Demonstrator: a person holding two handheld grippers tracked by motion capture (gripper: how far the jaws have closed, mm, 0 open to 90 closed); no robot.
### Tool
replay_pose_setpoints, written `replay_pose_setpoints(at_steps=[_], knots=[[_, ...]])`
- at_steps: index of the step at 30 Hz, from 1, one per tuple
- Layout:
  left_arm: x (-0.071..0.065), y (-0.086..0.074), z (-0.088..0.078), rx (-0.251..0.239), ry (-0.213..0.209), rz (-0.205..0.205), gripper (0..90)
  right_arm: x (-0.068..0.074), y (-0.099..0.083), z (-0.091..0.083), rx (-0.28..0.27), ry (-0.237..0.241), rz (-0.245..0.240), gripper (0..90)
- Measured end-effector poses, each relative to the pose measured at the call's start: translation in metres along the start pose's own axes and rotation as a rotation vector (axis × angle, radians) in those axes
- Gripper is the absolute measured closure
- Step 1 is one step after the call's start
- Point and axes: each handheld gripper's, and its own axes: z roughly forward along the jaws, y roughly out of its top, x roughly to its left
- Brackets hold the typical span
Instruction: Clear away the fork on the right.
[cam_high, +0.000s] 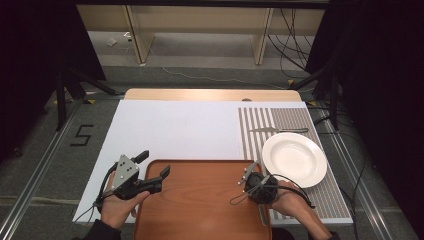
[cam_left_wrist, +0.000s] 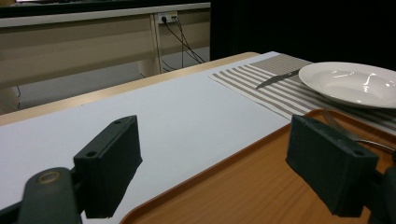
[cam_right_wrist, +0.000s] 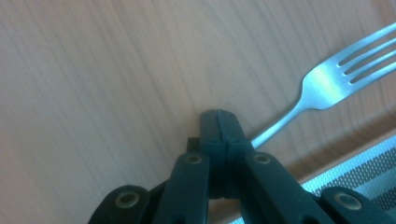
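A steel fork (cam_right_wrist: 327, 79) lies on the brown wooden tray (cam_high: 200, 205) near its right edge, tines toward the plate. My right gripper (cam_right_wrist: 218, 123) points down at the tray with its jaws shut flat together. The fork's handle runs under its tips, and nothing shows between the pads. In the high view the right gripper (cam_high: 254, 179) sits over the fork (cam_high: 248, 171). My left gripper (cam_high: 154, 164) rests at the tray's left corner, open, with nothing between its jaws. From the left gripper (cam_left_wrist: 212, 126) I look across the tray (cam_left_wrist: 243, 186) to the fork (cam_left_wrist: 345, 130).
A white plate (cam_high: 295, 159) sits on a striped placemat (cam_high: 290, 117) right of the tray, with a knife (cam_high: 277, 130) beyond it. A white mat (cam_high: 175, 130) covers the table's left and middle. Cables and stand legs lie on the floor around the table.
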Motion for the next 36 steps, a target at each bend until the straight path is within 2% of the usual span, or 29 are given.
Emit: replay_pose_setpoints(at_steps=[11, 18, 25, 27, 29, 36], knots=[[0.000, 0.000, 0.000, 0.000, 0.000, 0.000, 17.0, -0.005, -0.006, -0.002, 0.006, 0.006, 0.025, 90.0], [0.000, 0.000, 0.000, 0.000, 0.000, 0.000, 17.0, -0.007, -0.010, -0.008, -0.035, 0.007, 0.044, 84.8], [0.000, 0.000, 0.000, 0.000, -0.001, 0.000, 17.1, -0.013, -0.015, -0.019, -0.143, 0.022, 0.095, 61.2], [0.000, 0.000, 0.000, -0.001, -0.001, -0.001, 17.1, -0.014, -0.016, -0.023, -0.207, 0.005, 0.105, 51.5], [0.000, 0.000, 0.000, 0.000, 0.000, -0.001, 17.0, -0.015, -0.017, -0.028, -0.269, -0.018, 0.117, 46.1], [0.000, 0.000, 0.000, 0.000, 0.000, -0.001, 17.0, -0.018, -0.020, -0.044, -0.490, -0.045, 0.175, 38.7]])
